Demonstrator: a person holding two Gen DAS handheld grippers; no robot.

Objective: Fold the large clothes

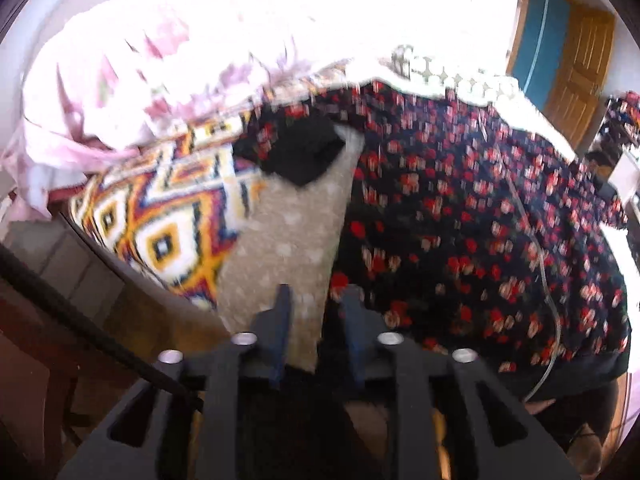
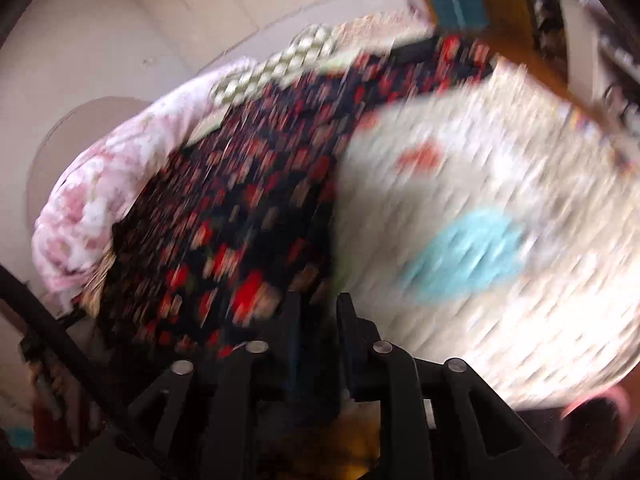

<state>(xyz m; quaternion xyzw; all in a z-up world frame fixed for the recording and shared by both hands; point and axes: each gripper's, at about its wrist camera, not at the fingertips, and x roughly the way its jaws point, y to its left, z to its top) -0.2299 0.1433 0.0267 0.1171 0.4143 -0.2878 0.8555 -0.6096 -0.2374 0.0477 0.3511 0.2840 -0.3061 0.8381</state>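
A large black garment with red and pink flowers [image 1: 472, 216] lies spread on the bed, and it also shows in the right wrist view [image 2: 240, 208]. My left gripper [image 1: 318, 300] sits at the garment's left edge, its jaws narrowly apart over the beige bedcover [image 1: 288, 232]; whether they pinch the cloth edge is unclear. My right gripper [image 2: 318, 304] sits at the garment's right edge, jaws narrowly apart, with dark cloth between them. The right wrist view is heavily blurred.
A geometric orange and white blanket [image 1: 160, 216] and a pink floral quilt [image 1: 132, 92] lie at the left. A white knitted cover with a blue patch [image 2: 472, 256] is on the right. A wooden door [image 1: 580, 68] stands behind.
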